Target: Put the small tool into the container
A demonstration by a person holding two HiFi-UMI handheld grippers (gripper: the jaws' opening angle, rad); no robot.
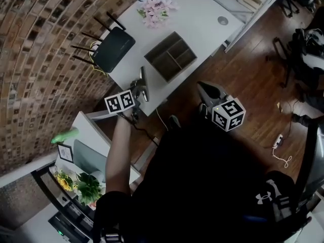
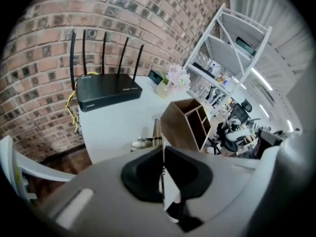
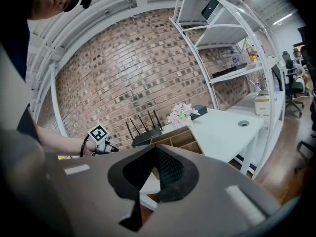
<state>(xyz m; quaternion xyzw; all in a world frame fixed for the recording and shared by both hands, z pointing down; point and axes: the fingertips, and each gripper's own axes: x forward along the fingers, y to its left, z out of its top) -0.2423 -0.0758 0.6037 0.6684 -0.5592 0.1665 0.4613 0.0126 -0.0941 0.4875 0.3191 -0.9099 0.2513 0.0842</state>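
The small tool [image 1: 143,81], a thin grey metal piece, stands at the near edge of the white table [image 1: 202,19]. My left gripper [image 1: 137,91] is at its base. In the left gripper view the jaws [image 2: 162,154] are pressed together on a thin bright strip, and the tool's shiny end [image 2: 142,142] shows just beyond the tips. The container, an open wooden box with compartments [image 1: 171,56], sits mid-table, a little beyond and to the right of the tool. My right gripper [image 1: 206,91] hovers off the table's edge over the floor, its jaws [image 3: 156,154] shut and empty.
A black router with antennas [image 1: 114,48] lies on the table's left side against the brick wall. A pot of pink flowers [image 1: 154,8] stands at the far end. A white metal shelf rack [image 2: 232,48] rises to the right. Wooden floor lies beside the table.
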